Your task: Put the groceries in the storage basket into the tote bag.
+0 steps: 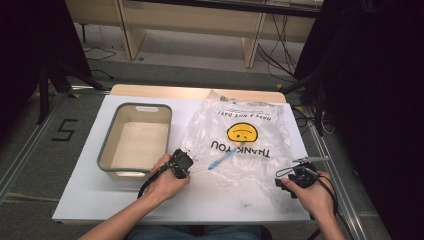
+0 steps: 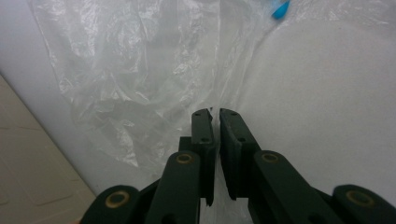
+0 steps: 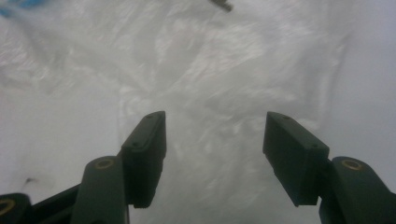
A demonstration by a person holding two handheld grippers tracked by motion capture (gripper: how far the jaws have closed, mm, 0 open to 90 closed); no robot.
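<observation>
A clear plastic bag (image 1: 240,135) with a yellow smiley and "THANK YOU" print lies flat on the white table (image 1: 210,200). A blue stick-like object (image 1: 220,161) lies inside it. My left gripper (image 1: 182,162) rests at the bag's near left edge. In the left gripper view its jaws (image 2: 215,114) stand almost together, pinching the thin film of the bag (image 2: 135,70), and the blue object's tip (image 2: 281,8) shows at the top. My right gripper (image 1: 292,176) sits at the bag's near right corner. Its jaws (image 3: 215,126) are spread wide above the crinkled bag (image 3: 210,60), gripping nothing.
A grey-rimmed bin (image 1: 107,150) with a pale bare floor stands on the left half of the table, close to my left hand. Beyond the table's far edge are wooden furniture legs and cables on the floor. Dark stands flank both sides.
</observation>
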